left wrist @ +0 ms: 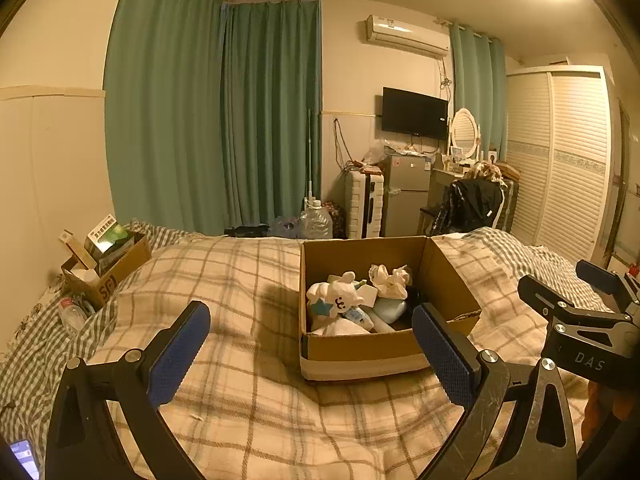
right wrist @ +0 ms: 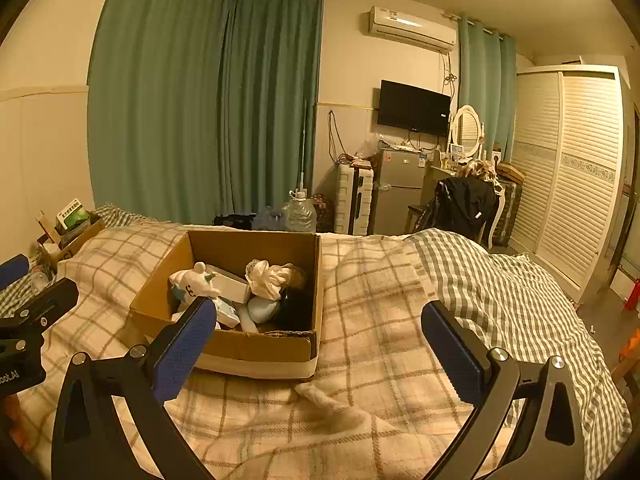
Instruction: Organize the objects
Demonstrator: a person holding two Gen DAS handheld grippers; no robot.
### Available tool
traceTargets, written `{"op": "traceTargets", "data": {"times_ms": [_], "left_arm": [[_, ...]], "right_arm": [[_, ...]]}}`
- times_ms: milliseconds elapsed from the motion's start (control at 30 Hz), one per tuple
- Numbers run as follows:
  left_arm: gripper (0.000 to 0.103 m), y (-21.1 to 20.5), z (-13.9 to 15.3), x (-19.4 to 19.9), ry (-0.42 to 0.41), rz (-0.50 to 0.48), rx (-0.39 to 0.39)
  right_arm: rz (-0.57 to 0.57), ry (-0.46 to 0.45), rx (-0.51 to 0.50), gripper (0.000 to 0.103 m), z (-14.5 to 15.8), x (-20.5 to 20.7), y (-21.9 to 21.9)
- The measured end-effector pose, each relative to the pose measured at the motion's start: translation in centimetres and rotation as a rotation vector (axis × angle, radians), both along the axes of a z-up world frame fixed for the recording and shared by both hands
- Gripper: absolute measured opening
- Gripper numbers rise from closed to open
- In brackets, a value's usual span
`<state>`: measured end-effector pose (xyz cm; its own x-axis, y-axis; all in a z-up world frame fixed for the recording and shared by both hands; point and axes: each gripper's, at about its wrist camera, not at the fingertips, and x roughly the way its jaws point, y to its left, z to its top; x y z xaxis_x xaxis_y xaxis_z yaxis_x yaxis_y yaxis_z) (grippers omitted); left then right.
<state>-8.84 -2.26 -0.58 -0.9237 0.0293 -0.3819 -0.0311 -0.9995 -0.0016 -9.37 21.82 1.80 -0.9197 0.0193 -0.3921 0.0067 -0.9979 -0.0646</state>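
Both grippers hover above the bed (left wrist: 248, 400), neither touching anything. Left gripper (left wrist: 312, 354): jaws spread wide, empty. Right gripper (right wrist: 320, 348): jaws likewise spread wide, empty. In the left wrist view the right gripper shows at 3 o'clock, apart from the left one.

Task item: an open cardboard box (left wrist: 360, 350) resting on the plaid blanket (right wrist: 380, 380). From the left wrist it lies at about 1 o'clock, partly behind the right-hand pad; from the right wrist, at about 11 o'clock. A second, smaller carton (left wrist: 116, 272) sits at the far edge of the bed at 10 o'clock, holding upright packets.

Step in hand, as judged: an approach toward the box contents, no object selected yet. To do it well:
- Descend from above, clear of the box walls; the near wall looks frayed at one corner and would catch a pad.
- Take the topmost item first. The white plush toy (left wrist: 340, 296) is soft and rounded, so it should compress; grip its body, not a limb.
- The crumpled white cloth bundle (left wrist: 390, 280) is limp, and a pinch may lift only a fold.
- The pale blue rounded item (left wrist: 390, 308) appears smooth and hard; it could slip from a shallow grip.
- The box sits on yielding bedding, so pressing downward may tilt it.

Blanket: woven, soft, rumpled into ridges. A green gingham sheet (right wrist: 500, 280) lies at 2 o'clock in the right wrist view.
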Motion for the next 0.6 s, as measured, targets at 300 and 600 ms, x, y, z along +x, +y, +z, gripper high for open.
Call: {"op": "traceTargets", "data": {"times_ms": [300,600], "left_arm": [[0.103,-0.09,0.04,-0.08,-0.004,0.006,0.007],[0.103,-0.01,0.04,-0.14,-0.01,0.008,-0.001]], "right_arm": [[-0.001,-0.002,-0.003,0.103,-0.08,0.03,-0.01],[0.0,-0.006,-0.002,0.103,-0.12,-0.07,-0.03]]}}
